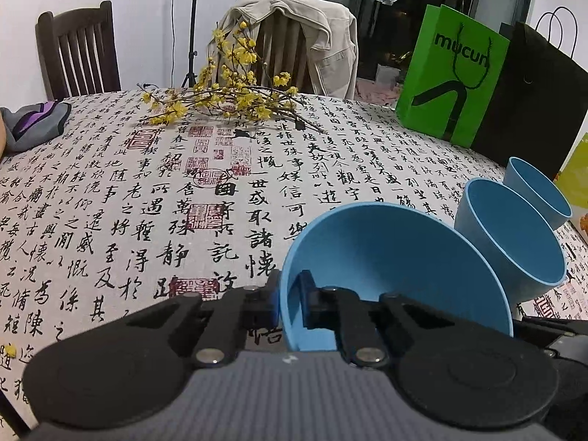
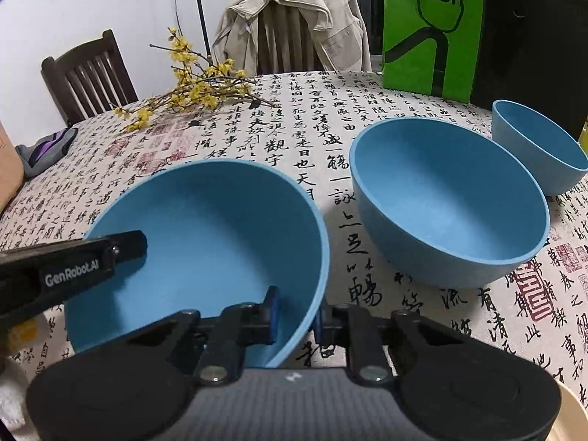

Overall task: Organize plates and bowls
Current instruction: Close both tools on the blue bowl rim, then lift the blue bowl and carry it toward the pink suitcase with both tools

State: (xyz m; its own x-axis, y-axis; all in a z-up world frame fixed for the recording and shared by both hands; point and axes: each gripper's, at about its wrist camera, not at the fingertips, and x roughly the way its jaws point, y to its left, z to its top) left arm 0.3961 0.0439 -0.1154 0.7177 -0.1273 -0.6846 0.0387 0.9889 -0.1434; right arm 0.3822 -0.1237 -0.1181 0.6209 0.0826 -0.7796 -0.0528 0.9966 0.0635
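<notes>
In the left wrist view, the left hand-held gripper (image 1: 290, 303) is clamped on the rim of the nearest matte blue round plastic bowl (image 1: 397, 268), one blue-padded finger outside the wall and the other inside, at the lower centre of the frame. In the right wrist view, the right hand-held gripper (image 2: 296, 316) is likewise clamped on the same bowl's (image 2: 205, 242) rim at the lower centre, one finger inside, one outside; the left one's black arm reaches in over the bowl's edge from the left of the frame.

A second blue bowl (image 2: 452, 205) stands on the desk (image 2: 330, 121) to the right of centre, just beside the gripped one but apart from it. A smaller third blue bowl (image 2: 536, 147) sits at the right edge, close behind the second.

The desk wears a white cloth printed with black calligraphy and red seals. A spray of yellow-flowered branches (image 2: 191, 88) lies at the upper left, and a green paper bag (image 2: 430, 29) stands at the upper right.
</notes>
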